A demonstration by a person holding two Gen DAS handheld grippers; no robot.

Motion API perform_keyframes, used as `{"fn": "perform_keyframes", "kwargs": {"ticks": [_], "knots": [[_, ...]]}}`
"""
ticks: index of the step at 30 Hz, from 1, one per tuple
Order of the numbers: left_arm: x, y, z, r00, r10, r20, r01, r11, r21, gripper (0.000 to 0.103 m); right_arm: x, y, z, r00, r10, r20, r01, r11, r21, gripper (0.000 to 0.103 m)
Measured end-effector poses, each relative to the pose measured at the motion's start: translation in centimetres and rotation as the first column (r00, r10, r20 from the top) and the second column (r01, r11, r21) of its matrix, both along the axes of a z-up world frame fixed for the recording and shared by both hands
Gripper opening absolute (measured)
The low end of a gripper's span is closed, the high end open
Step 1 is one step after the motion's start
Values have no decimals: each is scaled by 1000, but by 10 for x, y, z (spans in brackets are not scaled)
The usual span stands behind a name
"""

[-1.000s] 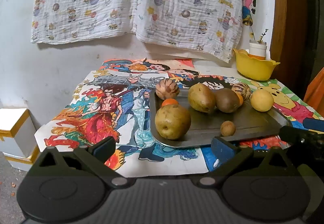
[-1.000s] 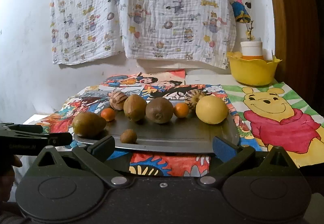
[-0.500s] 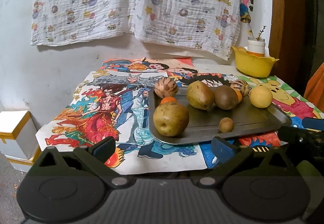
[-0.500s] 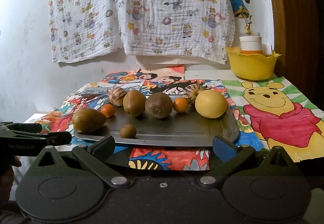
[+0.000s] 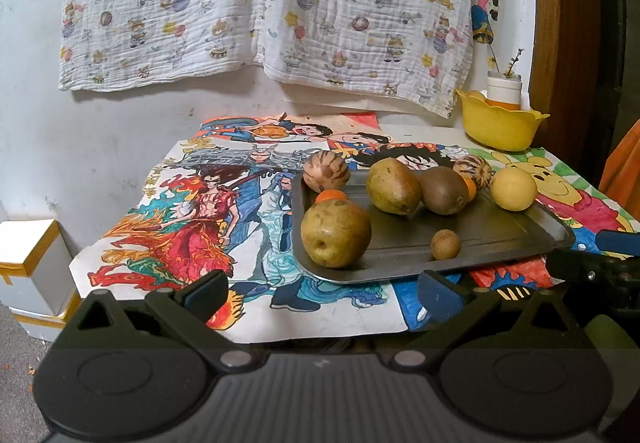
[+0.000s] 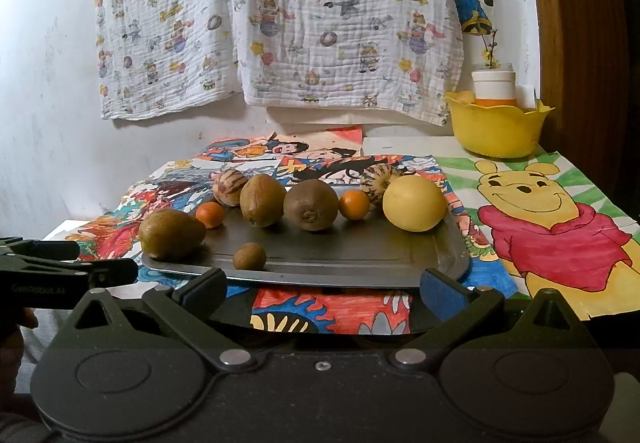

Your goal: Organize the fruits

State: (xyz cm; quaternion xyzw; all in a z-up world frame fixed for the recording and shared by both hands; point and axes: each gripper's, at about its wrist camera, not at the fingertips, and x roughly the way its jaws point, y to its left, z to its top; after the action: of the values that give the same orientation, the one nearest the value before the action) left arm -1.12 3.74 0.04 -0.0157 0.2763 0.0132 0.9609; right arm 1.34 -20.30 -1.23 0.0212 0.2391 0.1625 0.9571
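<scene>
Both sets of fingers, on the left gripper and right gripper, stand spread and empty short of the tray, where the big brown fruit lies nearest the left and the small brown fruit, perhaps a longan, sits ahead of the right.

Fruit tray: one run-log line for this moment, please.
left claw open, empty | right claw open, empty | fruits on tray | yellow bowl behind

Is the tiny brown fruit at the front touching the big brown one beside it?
Apart. The right wrist view shows bare tray between the tiny brown fruit and the big brown fruit.
</scene>
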Motion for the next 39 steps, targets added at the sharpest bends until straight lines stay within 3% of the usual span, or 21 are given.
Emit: {"fn": "perform_keyframes", "kwargs": {"ticks": [39], "knots": [[-1,0,-4,1000,-2,-10,2,1000,-6,102,0,2,-1,1000,6,-5,-6,1000,0,102]]}}
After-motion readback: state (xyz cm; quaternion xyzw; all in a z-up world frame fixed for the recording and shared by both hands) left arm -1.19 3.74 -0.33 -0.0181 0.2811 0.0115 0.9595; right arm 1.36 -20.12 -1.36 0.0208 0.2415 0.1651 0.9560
